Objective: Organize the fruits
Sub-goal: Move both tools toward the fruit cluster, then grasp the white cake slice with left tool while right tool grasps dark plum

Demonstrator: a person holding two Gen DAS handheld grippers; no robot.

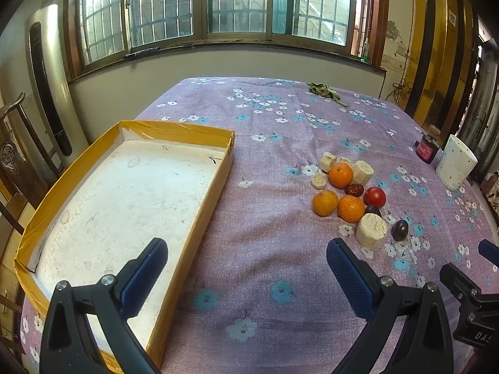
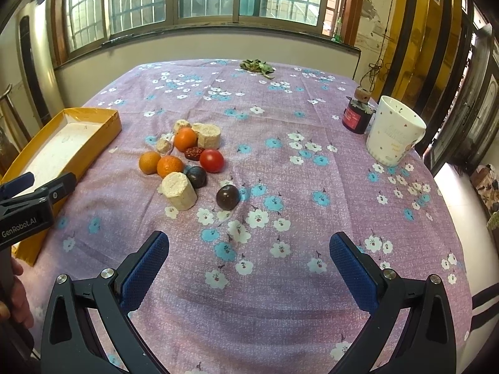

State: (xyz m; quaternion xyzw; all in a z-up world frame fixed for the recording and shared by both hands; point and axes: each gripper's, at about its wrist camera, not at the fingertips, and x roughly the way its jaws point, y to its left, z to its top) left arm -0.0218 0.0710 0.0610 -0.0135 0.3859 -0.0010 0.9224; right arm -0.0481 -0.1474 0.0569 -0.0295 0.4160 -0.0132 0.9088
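Observation:
A heap of fruit lies on the purple flowered cloth (image 2: 312,124): three oranges (image 1: 341,175) (image 2: 169,166), a red tomato (image 1: 375,196) (image 2: 211,160), a red date (image 2: 193,153), two dark plums (image 2: 227,197) (image 1: 399,230) and several pale cream chunks (image 2: 180,190) (image 1: 371,230). An empty yellow-edged tray (image 1: 215,184) (image 2: 93,146) lies to the left. My left gripper (image 1: 246,268) is open and empty, over the tray's near right edge. My right gripper (image 2: 249,263) is open and empty, short of the nearest plum.
A white mug (image 2: 394,131) and a dark jar with a red label (image 2: 355,118) stand at the right. A bunch of green leaves (image 2: 255,66) lies at the far edge. A wooden chair (image 1: 15,168) stands left of the table.

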